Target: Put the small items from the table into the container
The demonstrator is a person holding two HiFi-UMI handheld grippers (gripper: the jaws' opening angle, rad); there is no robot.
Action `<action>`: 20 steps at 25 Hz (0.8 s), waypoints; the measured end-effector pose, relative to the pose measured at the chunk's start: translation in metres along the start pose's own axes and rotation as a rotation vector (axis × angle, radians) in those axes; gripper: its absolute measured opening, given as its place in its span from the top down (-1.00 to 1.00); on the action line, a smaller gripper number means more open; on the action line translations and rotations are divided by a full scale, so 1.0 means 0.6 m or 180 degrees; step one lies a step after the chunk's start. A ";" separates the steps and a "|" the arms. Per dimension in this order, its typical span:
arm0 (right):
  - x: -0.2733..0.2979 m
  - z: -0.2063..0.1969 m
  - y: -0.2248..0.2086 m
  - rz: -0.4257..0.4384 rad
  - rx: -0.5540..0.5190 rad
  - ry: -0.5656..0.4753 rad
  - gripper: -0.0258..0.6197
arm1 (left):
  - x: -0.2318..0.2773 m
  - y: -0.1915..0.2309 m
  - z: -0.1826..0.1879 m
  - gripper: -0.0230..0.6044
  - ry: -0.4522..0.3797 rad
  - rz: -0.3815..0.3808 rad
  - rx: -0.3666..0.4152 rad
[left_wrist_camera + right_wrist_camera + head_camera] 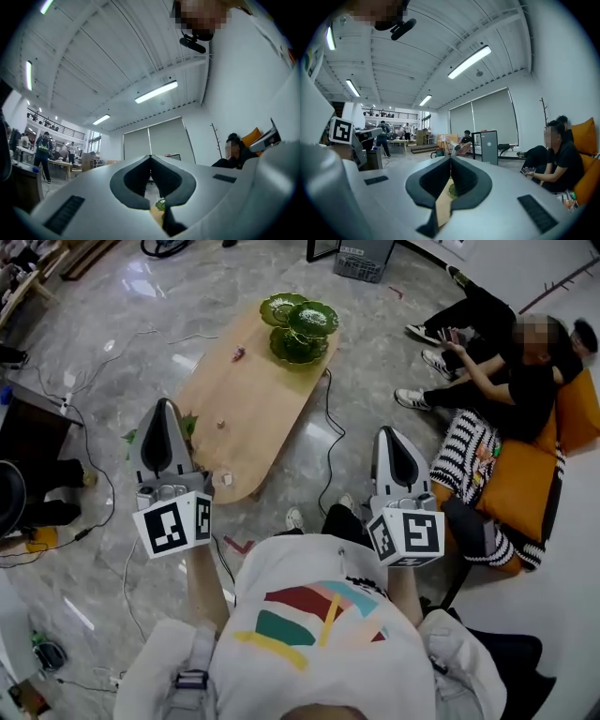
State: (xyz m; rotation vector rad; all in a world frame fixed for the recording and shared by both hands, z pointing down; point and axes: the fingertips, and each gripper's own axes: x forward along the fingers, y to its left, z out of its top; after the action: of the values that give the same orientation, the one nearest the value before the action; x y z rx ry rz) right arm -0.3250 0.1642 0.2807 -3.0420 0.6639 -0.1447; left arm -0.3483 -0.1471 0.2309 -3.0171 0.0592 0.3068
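Left gripper [166, 409] and right gripper [388, 435] clenched empty, near counter's [258, 404] rounded near edge, floor [366, 381] either side. Ahead: glossy green bowls [300, 324], tiny pink item [239, 354].

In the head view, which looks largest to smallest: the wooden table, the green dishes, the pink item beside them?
1. Wooden table, largest.
2. Green dishes, next.
3. Pink item, smallest by far.

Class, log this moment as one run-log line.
left tool: shut, empty | right tool: shut, empty | pink item: on table
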 end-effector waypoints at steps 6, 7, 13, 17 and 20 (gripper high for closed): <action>0.028 -0.030 -0.035 -0.0046 0.0068 0.0225 0.87 | 0.042 -0.024 -0.030 0.90 0.0143 -0.0050 -0.0159; 0.039 -0.035 -0.038 -0.0029 0.0102 0.0257 0.87 | 0.050 -0.037 -0.033 0.90 0.0171 -0.0113 -0.0186; 0.143 -0.032 -0.079 0.0207 0.0087 0.0273 0.87 | 0.131 -0.123 -0.042 0.90 0.0238 -0.0341 -0.0242; 0.228 -0.026 -0.145 0.0247 0.0064 0.0194 0.87 | 0.235 -0.159 -0.057 0.90 0.0185 -0.0369 -0.0153; 0.291 -0.018 -0.211 0.0239 0.0079 0.0211 0.87 | 0.329 -0.177 -0.052 0.90 0.0102 -0.0300 -0.0147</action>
State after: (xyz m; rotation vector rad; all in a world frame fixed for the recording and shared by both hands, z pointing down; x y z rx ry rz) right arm -0.1156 0.2065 0.3118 -2.9950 0.7733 -0.2510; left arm -0.1437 -0.0509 0.2323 -3.0587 -0.0883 0.2546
